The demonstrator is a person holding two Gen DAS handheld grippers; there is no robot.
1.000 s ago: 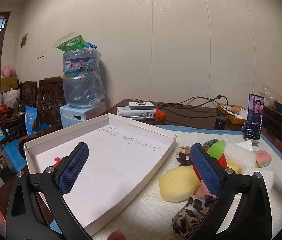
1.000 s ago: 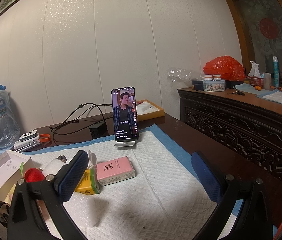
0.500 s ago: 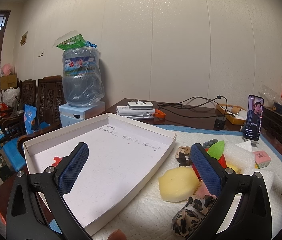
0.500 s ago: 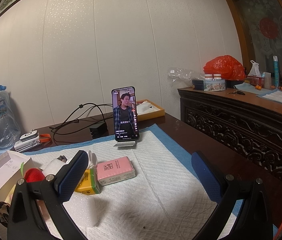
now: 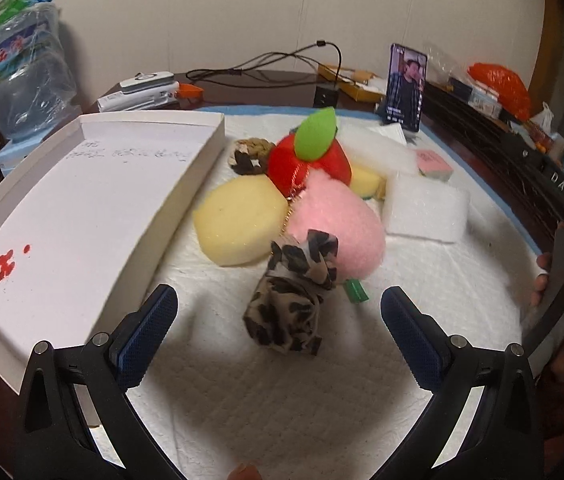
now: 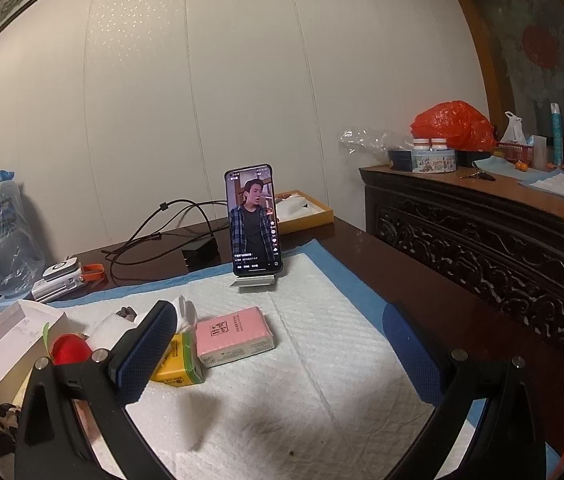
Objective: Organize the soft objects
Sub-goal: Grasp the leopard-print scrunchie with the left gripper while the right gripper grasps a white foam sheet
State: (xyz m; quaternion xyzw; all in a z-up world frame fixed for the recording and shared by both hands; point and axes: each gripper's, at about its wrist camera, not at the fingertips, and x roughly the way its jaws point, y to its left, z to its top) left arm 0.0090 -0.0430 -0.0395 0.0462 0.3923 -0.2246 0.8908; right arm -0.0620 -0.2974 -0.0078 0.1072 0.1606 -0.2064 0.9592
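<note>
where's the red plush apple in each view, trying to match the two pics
Left wrist: the red plush apple sits centre frame, upper middle, green leaf on top, behind the pink plush.
Right wrist: only a red sliver at lower left, beside the white box, behind the right tongs' left finger.
Shared landmark: the phone on its stand.

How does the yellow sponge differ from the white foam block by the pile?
The yellow sponge is pale yellow with angled, cut-off corners; the white foam block is white and rectangular. The sponge lies close beside the white tray, left of the pink plush; the block lies on the plush's right, far from the tray. Both lie flat on the white pad, outside the tray, ungripped.
</note>
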